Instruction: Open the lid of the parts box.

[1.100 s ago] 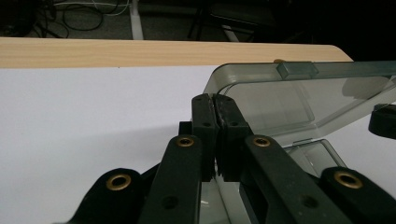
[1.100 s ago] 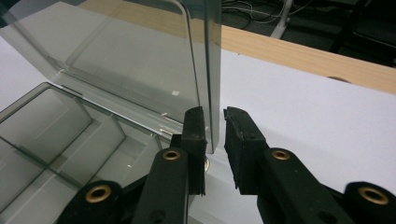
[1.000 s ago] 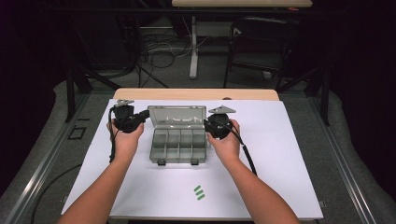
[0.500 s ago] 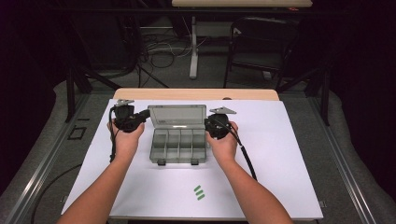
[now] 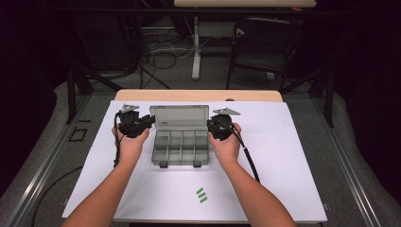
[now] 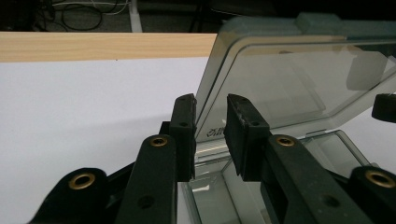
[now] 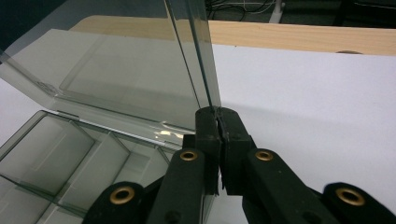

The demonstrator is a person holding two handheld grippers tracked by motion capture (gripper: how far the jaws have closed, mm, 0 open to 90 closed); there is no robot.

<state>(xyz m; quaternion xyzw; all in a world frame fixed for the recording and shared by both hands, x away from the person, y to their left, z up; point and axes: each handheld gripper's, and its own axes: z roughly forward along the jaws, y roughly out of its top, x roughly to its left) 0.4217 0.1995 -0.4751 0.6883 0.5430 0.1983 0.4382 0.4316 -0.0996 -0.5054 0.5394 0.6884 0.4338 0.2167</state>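
box: clear plastic compartment box (image 5: 179, 147) sits mid-table on the white sheet (image 5: 293, 156), lid (image 5: 180, 118) standing up at the far side, hinged along the far edge; compartments look empty.
right hand-held gripper: right hand-held gripper (image 7: 218, 114) is clamped on the lid's right edge, pads pressed tight on the thin plastic. In the high view it sits at the lid's right side (image 5: 218, 126).
left hand-held gripper: left hand-held gripper (image 6: 210, 122) has just been opening; jaws stand partly apart with the lid's left edge between them, a gap showing at the pads, so no grip there. High view puts it at the lid's left side (image 5: 142, 124).
risk 1: lid is held on one side only; any pull or twist from the right could rack the lid or strain the hinge.
risk 2: the box is light and nothing pins the base; pushing the lid further back could tip it or slide it on the sheet.
risk 3: left jaws straddle the edge; moving that hand sideways before backing off would snag the lid and yank it.
risk 4: right grip is on a narrow edge strip and could slip off.
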